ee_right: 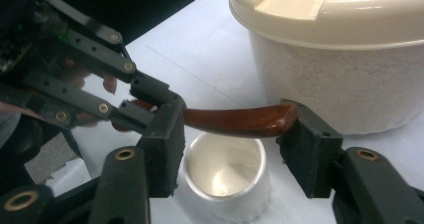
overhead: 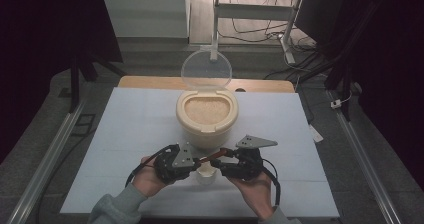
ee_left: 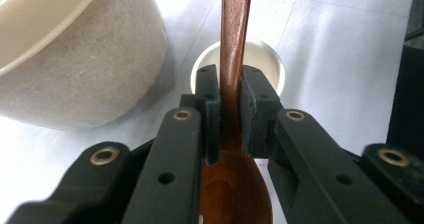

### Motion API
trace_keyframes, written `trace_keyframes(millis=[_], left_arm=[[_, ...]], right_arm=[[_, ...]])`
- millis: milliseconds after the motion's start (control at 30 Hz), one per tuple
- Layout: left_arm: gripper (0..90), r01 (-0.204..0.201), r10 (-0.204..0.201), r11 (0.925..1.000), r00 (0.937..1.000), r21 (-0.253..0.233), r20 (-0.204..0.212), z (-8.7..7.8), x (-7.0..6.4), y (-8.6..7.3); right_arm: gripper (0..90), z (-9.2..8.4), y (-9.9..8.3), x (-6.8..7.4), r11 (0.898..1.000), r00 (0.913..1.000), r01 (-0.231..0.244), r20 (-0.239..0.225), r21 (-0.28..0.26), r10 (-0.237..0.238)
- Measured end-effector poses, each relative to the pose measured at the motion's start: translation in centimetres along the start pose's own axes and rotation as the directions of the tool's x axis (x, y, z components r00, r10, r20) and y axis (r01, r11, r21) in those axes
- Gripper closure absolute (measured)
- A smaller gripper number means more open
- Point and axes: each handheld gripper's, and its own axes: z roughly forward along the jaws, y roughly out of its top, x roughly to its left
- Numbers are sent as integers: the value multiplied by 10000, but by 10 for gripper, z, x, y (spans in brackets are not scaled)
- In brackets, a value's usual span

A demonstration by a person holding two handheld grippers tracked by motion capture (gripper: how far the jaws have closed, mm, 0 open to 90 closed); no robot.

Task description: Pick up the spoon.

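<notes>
Wooden spoon point(ee_right: 235, 120) hangs level between the two grippers, low in the middle of the high view point(overhead: 210, 157), its long axis running left to right across the frame just in front of the rice container point(overhead: 206, 115). In the right gripper view the handle crosses the middle of the frame as a gentle arch, its blunt end toward the right and its bowl end hidden behind the other gripper at the left. In the left gripper view the same handle runs straight up the centre of the frame, with the hollow of the bowl point(ee_left: 235, 191) at the bottom edge facing the camera.

It is dark reddish-brown wood with a glossy finish, a flattened handle and a rounded, shallow bowl.

Left gripper point(ee_left: 231, 91) has its pads pinched tight on the neck of the spoon, just above the bowl, with no gap left beside the wood. Right gripper point(ee_right: 232, 139) stands partly open across the handle's far end: its right pad meets the tip of the handle, while its left pad sits alongside the handle near the left gripper's jaws; I cannot tell whether it presses.

Directly below the handle stands a small white cup point(ee_right: 225, 176), empty and upright on the pale blue tabletop point(overhead: 135, 134). The cream container's clear lid point(overhead: 206, 70) stands open, rice showing inside.
</notes>
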Motion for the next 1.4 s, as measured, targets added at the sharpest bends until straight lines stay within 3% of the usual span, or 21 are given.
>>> trace_keyframes(millis=[233, 433, 733, 1067, 1400], left_arm=[[789, -95, 94, 10000, 9999, -23, -122, 0, -2, 1], [790, -239, 242, 9997, 9991, 66, -354, 1, -5, 2], [790, -299, 308, 9994, 9978, 158, -594, 3, -6, 2], [790, -353, 365, 9991, 9977, 224, -577, 2, -5, 1], [787, -341, 345, 9994, 9982, 89, -496, -1, -5, 1]], right_arm=[[565, 1, -1, 2, 9994, 9998, -202, -39, -271, 201], [580, 3, 0, 3, 9979, 9984, -482, -330, -444, 468], [674, 2, 0, 3, 9946, 9948, -688, -798, -781, 626], [788, 3, -1, -2, 9875, 9786, -1084, -1870, -1141, 858], [821, 3, -1, -2, 9832, 9733, -1002, -2202, -1524, 650]])
